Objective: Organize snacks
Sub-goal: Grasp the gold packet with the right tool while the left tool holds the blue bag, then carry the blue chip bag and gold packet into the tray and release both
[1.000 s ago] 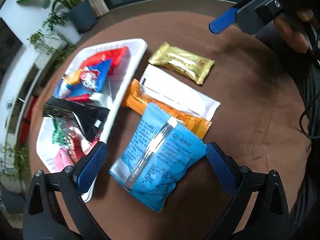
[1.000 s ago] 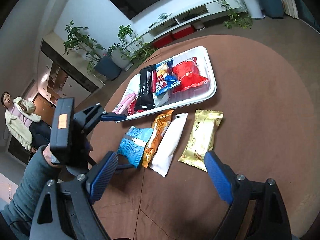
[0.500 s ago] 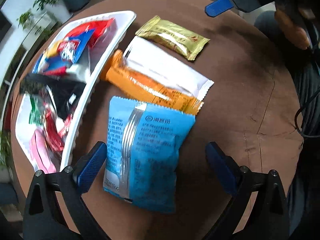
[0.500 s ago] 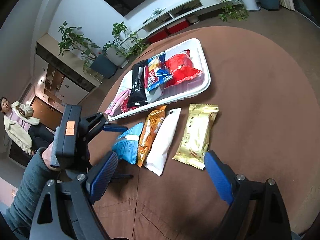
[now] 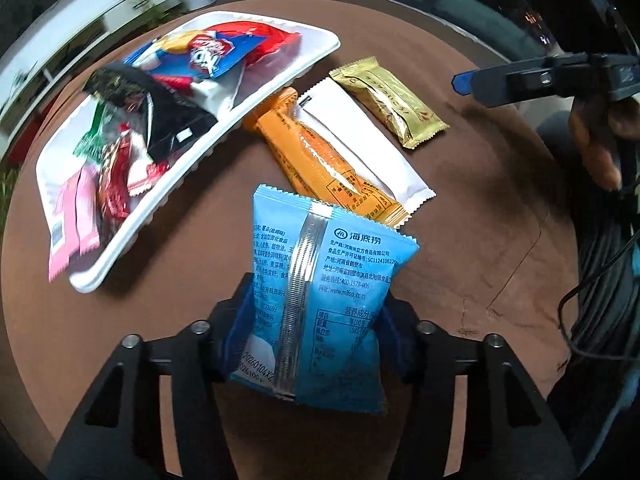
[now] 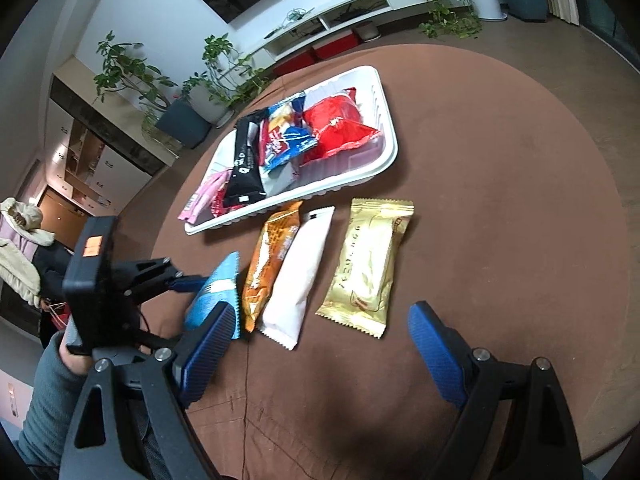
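Left gripper [image 5: 316,332] just closed in on the light blue snack packet [image 5: 320,296], blue pads pressing both side edges, lower half of the bag pinched between them, upper half sticking forward past the fingertips. Seen from the right wrist, same packet [image 6: 214,294] turned on edge, clamped at the tip of the left gripper [image 6: 192,284]. Just beyond the packet's top edge: orange packet [image 5: 320,160], flat on the brown round table [image 5: 480,208], overlapped along one long side by the white packet [image 5: 360,144]. Further out, apart from those two, the gold packet [image 5: 390,100]. To the left, the white tray [image 5: 256,108], holding red, blue, black and pink wrappers. Right gripper [image 6: 320,350] spread wide, nothing between the pads, hovering near the gold packet [image 6: 368,264] and the white packet [image 6: 298,276].
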A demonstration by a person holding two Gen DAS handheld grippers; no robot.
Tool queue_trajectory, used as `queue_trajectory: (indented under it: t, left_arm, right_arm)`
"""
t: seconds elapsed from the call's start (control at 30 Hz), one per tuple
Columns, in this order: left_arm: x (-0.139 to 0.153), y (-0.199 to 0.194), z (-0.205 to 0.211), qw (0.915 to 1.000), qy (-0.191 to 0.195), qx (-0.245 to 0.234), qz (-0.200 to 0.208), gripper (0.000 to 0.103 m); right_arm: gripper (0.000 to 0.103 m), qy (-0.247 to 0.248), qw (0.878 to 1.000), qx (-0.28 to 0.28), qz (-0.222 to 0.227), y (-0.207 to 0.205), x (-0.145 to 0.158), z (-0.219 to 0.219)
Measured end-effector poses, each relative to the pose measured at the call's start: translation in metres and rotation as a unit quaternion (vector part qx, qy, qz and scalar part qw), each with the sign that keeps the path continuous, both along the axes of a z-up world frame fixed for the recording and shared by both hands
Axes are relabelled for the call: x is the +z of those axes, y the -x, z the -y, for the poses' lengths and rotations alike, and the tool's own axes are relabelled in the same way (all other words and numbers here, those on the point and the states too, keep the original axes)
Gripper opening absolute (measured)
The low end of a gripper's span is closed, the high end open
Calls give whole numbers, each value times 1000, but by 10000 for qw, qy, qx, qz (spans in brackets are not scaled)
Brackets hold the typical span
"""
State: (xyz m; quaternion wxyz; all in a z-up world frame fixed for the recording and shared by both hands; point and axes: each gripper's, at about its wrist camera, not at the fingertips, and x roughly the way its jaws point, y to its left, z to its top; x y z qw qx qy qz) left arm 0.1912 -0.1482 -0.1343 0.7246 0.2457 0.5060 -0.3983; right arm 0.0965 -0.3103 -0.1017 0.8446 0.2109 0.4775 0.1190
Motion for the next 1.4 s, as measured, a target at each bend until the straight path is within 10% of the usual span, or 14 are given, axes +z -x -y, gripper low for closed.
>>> queue_trajectory:
  t: [0.37, 0.93, 1.4]
  left_arm:
    - [19, 21, -73, 9899, 852, 1106, -248, 48]
    - [48, 33, -94, 9415, 2013, 2694, -229, 48]
    - [46, 33, -105, 9234, 2269, 3095, -100, 48]
  right_arm:
    - [79, 711, 9972, -138, -207, -24, -11, -2]
    - [44, 2275, 9736, 24, -183, -44, -23, -32]
    - [33, 1735, 9846, -207, -103, -30, -16, -11]
